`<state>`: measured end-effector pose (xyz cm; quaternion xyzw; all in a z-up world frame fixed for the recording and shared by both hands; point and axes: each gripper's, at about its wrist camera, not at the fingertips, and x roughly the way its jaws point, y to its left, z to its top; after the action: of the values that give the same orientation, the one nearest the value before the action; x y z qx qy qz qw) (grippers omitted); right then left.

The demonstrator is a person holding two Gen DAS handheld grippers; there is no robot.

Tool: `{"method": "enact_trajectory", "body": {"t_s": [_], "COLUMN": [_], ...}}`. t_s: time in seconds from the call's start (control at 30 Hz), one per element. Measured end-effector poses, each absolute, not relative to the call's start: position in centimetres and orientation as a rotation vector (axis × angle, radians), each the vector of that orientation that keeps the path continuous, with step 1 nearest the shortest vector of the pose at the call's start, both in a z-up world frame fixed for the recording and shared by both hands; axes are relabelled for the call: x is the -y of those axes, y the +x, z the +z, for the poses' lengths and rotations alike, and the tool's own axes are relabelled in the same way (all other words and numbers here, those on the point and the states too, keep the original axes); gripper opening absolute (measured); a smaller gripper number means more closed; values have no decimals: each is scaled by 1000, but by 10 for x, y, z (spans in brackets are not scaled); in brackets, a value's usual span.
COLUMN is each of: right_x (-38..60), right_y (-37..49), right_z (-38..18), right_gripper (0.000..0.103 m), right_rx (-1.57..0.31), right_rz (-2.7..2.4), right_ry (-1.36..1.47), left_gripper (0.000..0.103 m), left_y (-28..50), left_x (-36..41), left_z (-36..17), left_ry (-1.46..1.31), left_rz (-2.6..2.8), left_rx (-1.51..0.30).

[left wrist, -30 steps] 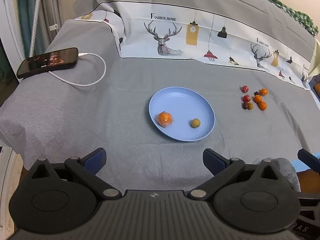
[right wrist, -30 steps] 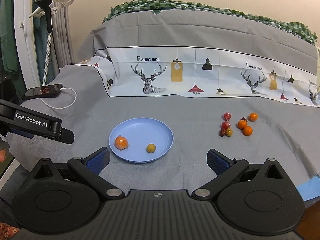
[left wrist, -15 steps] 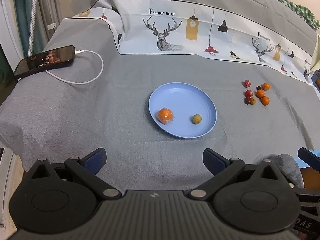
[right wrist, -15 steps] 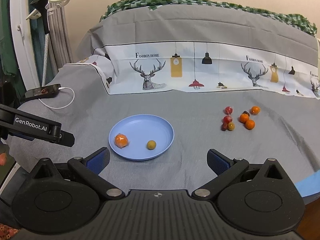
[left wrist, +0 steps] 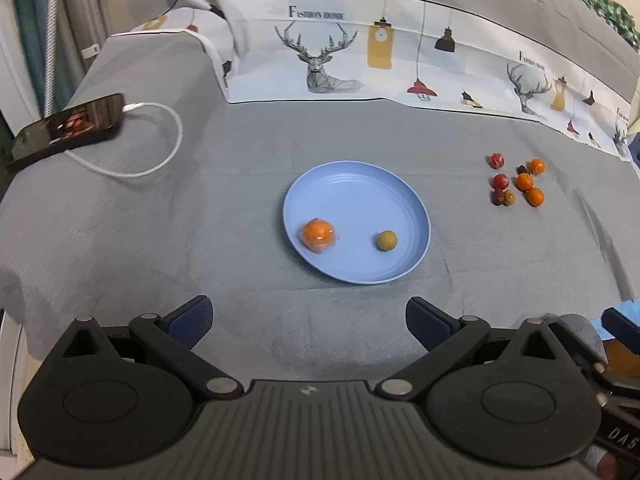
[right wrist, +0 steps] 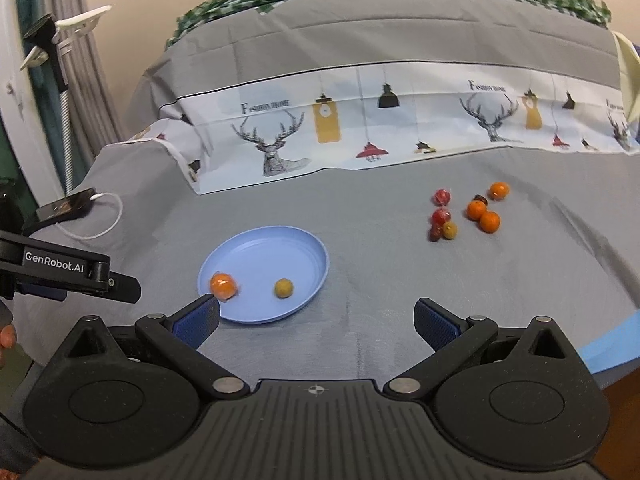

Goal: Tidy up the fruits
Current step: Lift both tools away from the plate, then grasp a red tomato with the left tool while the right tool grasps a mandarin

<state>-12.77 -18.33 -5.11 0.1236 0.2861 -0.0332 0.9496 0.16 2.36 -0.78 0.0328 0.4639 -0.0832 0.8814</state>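
Left tongs [left wrist: 308,314]: jaws apart, empty. Ahead of them, the round blue plastic plate [left wrist: 360,184] holds one wrapped orange fruit [left wrist: 318,235] and one small olive-green round fruit [left wrist: 387,240]. Right tongs [right wrist: 316,316]: jaws apart, empty. The loose cluster of small red, orange and brown fruits [right wrist: 466,214] lies ahead-right on the grey-covered bed [right wrist: 380,272]. Risk: the clustered fruits touch, so closing on one may roll its neighbours away.

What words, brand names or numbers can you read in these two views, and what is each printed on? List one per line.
"GenRobot.AI": white lettering on the side of the left gripper, seen from the right wrist.
"FASHION HOME": beside a deer on the printed cloth band, repeated further right, where it is blurred.
"DAS": partial letters on black gear at the lower right edge of the left view.
Phone screen: unreadable.
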Motion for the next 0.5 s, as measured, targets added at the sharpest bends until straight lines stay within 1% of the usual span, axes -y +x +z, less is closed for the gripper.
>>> {"method": "enact_trajectory", "body": {"t_s": [0.2,0.5], "right_x": [227,316], "right_y": [-119,-82], "right_z": [-54,-78], "right_gripper": [102,102], "right_rx": [-542,-572], "right_rz": [-183,-362], "right_ry": [288,319], "left_gripper": [103,103], "left_y": [23,75], "left_x": [14,118], "left_z": [-5,-8], "left_ry": [83,172], "left_rz": [-220,-337], "left_rx": [-959,-906]}}
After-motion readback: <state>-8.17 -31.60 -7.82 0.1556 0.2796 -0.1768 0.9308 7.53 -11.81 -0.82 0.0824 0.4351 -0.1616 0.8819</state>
